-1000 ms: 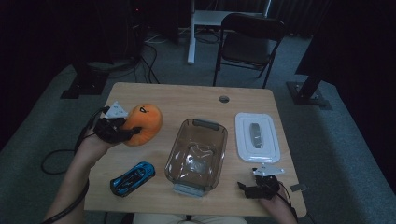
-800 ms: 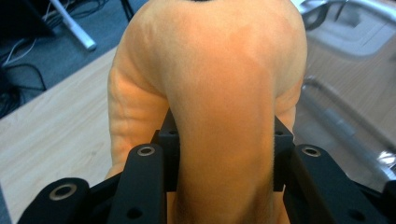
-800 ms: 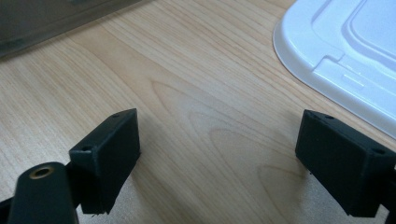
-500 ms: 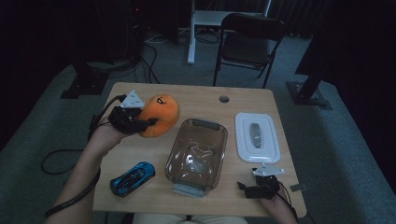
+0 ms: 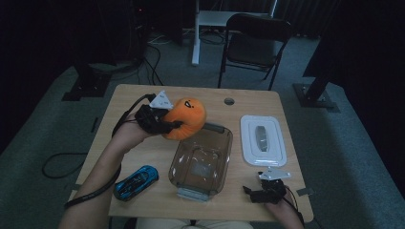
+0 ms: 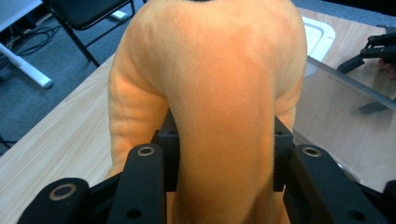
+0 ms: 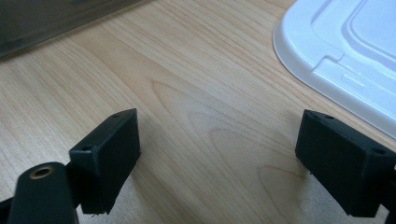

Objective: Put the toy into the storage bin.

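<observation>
An orange plush toy (image 5: pixel 185 118) with a small dark face hangs in the air, by the far left corner of a clear plastic box (image 5: pixel 202 160). My left gripper (image 5: pixel 168 126) is shut on it, and in the left gripper view the black pads squeeze the orange plush toy (image 6: pixel 219 93) from both sides. My right gripper (image 5: pixel 253 192) rests at the table's near right edge. In the right gripper view the right gripper (image 7: pixel 219 154) stands open over bare wood with nothing between its jaws.
A white lid (image 5: pixel 262 140) lies flat to the right of the box, its white rim (image 7: pixel 336 56) close ahead of the right jaws. A blue toy car (image 5: pixel 136 181) sits near the front left. A black folding chair (image 5: pixel 253 45) stands beyond the wooden table (image 5: pixel 143 152).
My left gripper has carried the plush toy up and to the right, from the table's left side to the box's far left corner. The right gripper has stayed put.
</observation>
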The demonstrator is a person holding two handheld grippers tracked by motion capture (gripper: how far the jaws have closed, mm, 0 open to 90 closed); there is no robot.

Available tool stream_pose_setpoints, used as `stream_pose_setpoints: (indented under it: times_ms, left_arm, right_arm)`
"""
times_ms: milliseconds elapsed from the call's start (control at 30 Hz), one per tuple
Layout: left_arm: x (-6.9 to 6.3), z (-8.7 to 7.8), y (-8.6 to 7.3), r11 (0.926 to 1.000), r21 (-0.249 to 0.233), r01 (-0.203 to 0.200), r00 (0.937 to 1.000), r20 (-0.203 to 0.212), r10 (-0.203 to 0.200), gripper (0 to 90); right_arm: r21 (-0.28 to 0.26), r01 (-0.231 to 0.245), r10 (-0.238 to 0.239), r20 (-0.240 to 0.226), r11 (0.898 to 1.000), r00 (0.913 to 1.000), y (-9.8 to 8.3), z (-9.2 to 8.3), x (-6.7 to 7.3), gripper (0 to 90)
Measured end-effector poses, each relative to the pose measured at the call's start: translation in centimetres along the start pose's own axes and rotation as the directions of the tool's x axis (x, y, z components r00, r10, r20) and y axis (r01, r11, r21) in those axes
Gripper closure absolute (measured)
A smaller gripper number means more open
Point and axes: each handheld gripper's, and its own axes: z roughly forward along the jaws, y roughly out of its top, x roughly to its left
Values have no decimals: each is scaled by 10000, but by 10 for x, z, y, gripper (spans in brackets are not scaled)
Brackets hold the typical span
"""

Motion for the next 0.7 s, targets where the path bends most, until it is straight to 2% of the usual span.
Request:
stream_pose_setpoints:
  times_ms: [133,167,333,467,600,700]
  left_arm:
    - [-6,12,4,10000,46,-64,9994,326,63,630]
    - [-8,16,5,9997,131,-189,9991,387,184,630]
    - [-11,33,7,9992,352,-165,9980,623,143,629]
    - [-16,49,5,9970,701,-341,9962,821,283,629]
    - [-20,54,7,9963,759,-397,9953,907,328,628]
    - [-25,56,10,9948,835,-583,9942,952,503,627]
  right_arm:
    - [8,4,-4,0,10000,10000,0,0,0,133]
    - [6,7,-7,2,10000,10000,0,0,0,134]
    - [-5,13,-13,4,10000,10000,0,0,0,133]
    - [-4,8,-8,1,10000,10000,0,0,0,134]
    - [-8,10,-10,-1,10000,10000,0,0,0,133]
    - [-3,14,-14,2,10000,10000,0,0,0,134]
